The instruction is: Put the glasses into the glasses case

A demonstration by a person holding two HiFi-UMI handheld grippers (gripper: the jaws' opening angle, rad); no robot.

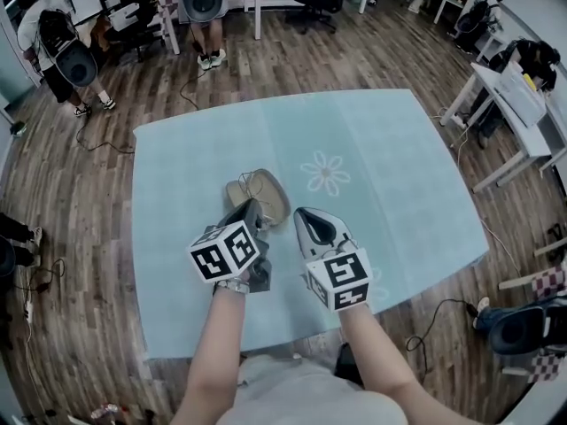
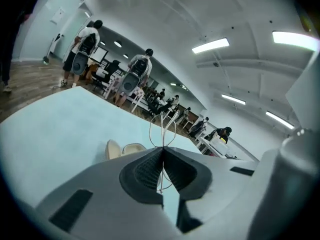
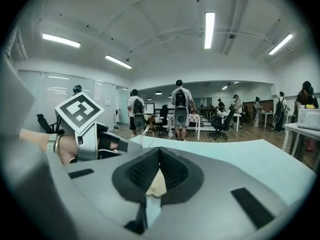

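An open beige glasses case [image 1: 270, 200] lies on the light blue tablecloth [image 1: 381, 149], near the middle of the table. My left gripper [image 1: 251, 206] is shut on thin wire-framed glasses [image 2: 162, 129], whose rims stick out past the jaw tips. In the left gripper view the case [image 2: 125, 149] lies on the cloth just beyond the glasses. My right gripper [image 1: 301, 212] hovers to the right of the case with its jaws shut. In the right gripper view, a bit of the beige case [image 3: 157, 181] shows through the gap behind the jaws, and the glasses [image 3: 146, 134] show at the left.
A white flower print [image 1: 325, 173] marks the cloth right of the case. People with backpacks [image 1: 204, 7] stand on the wooden floor beyond the table's far edge. White desks [image 1: 514, 96] stand to the right. Cables [image 1: 97, 142] trail on the floor at the left.
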